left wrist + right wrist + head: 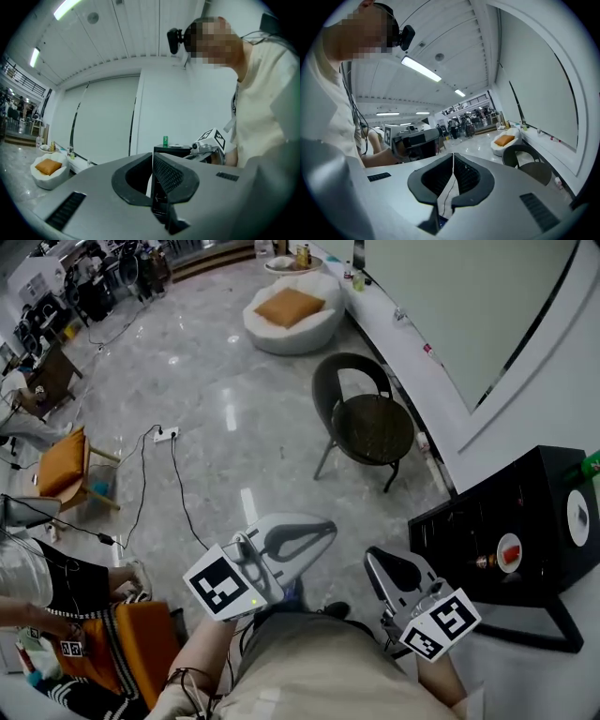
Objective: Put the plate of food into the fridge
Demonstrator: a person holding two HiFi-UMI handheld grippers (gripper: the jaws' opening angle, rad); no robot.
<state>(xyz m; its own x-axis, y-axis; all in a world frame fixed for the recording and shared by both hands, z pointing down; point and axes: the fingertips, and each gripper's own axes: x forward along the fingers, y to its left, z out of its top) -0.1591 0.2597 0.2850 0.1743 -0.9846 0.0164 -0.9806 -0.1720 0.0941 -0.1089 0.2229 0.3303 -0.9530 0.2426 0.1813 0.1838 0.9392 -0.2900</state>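
Nothing of the task looks done yet. The left gripper [323, 531] and the right gripper [375, 561] are held in front of the person's body over the floor, each with its jaws pressed together on nothing.

The black fridge [534, 493] stands at 3 o'clock, and its door seems shut. A round white plate [578, 517], which I take for the task's plate, rests on the fridge top near a green can [591, 463]. What lies on the plate is too small to make out.

Left to do, by my judgement:
- reach the fridge
- open it
- lift the plate
- set it inside

A black chair [370, 423] stands at 12 o'clock, with a white beanbag [314, 329] beyond it. A cable [178, 493] trails at 10 o'clock, and a seated person [56, 596] is at 8 o'clock. None of these lies between the grippers and the fridge.
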